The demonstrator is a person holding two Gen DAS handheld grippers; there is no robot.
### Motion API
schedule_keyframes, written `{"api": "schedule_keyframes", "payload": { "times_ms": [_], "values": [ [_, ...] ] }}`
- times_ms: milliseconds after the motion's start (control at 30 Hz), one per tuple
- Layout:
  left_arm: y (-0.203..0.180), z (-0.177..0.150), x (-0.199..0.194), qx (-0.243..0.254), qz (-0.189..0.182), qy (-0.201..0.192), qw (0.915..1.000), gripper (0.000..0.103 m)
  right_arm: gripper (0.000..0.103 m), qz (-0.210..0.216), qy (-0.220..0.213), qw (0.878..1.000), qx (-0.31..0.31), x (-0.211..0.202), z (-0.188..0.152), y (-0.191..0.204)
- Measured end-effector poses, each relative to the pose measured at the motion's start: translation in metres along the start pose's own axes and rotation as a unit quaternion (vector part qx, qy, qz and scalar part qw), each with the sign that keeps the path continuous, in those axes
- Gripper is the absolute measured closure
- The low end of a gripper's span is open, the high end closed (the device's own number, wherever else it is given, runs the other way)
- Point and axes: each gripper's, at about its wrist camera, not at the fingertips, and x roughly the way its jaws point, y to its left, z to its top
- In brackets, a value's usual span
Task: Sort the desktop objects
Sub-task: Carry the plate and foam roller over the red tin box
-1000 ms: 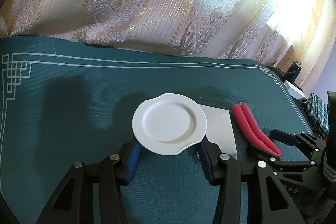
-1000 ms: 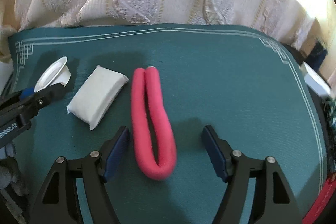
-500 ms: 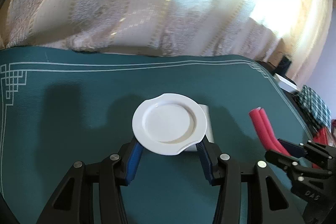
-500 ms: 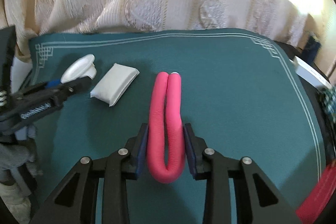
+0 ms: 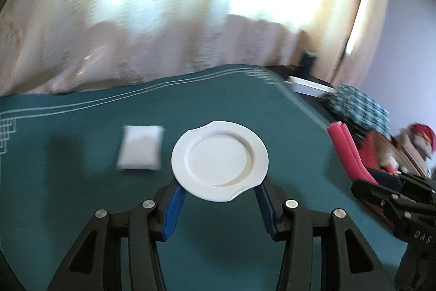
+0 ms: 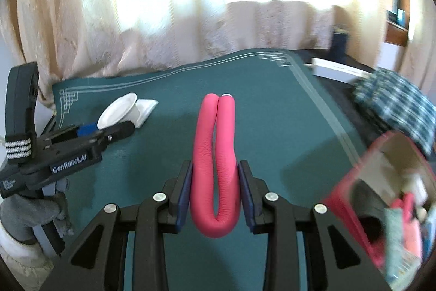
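— Plate (image 5: 219, 164)?
— Clamped by its near rim in the left gripper (image 5: 219, 205), above the green mat (image 5: 81, 132); white packet (image 5: 141, 151) lies left of it.
— Right gripper (image 6: 215, 194)?
— Closed on the folded pink tube (image 6: 215, 154) — red box (image 6: 381, 198) near right.

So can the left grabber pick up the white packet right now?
Probably not. The left gripper is already shut on the white plate, so it has no free grip. The white packet lies apart, beside the plate.

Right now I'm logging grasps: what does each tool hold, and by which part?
Left tool: the white plate, by its near rim. Right tool: the folded pink foam tube, near its bent end.
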Motion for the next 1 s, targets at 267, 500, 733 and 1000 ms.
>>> {"api": "schedule_keyframes", "payload": {
  "times_ms": [267, 500, 733, 1000],
  "values": [
    [-0.090, -0.003, -0.002, 0.048, -0.054, 0.004, 0.9973, 0.052, 0.067, -0.048, -0.029, 0.997, 0.054, -0.057, -0.019, -0.081],
    [-0.160, -0.003, 0.003, 0.086, -0.098, 0.016, 0.9914, 0.052, 0.067, -0.090, -0.050, 0.990, 0.092, -0.093, -0.030, -0.140],
    [-0.212, -0.004, 0.018, 0.112, -0.127, 0.034, 0.9850, 0.052, 0.067, -0.106, -0.050, 0.986, 0.115, -0.105, -0.042, -0.176],
    [-0.251, -0.001, 0.037, 0.136, -0.141, 0.048, 0.9794, 0.052, 0.066, -0.115, -0.052, 0.983, 0.135, -0.105, -0.046, -0.198]
  ]
}}
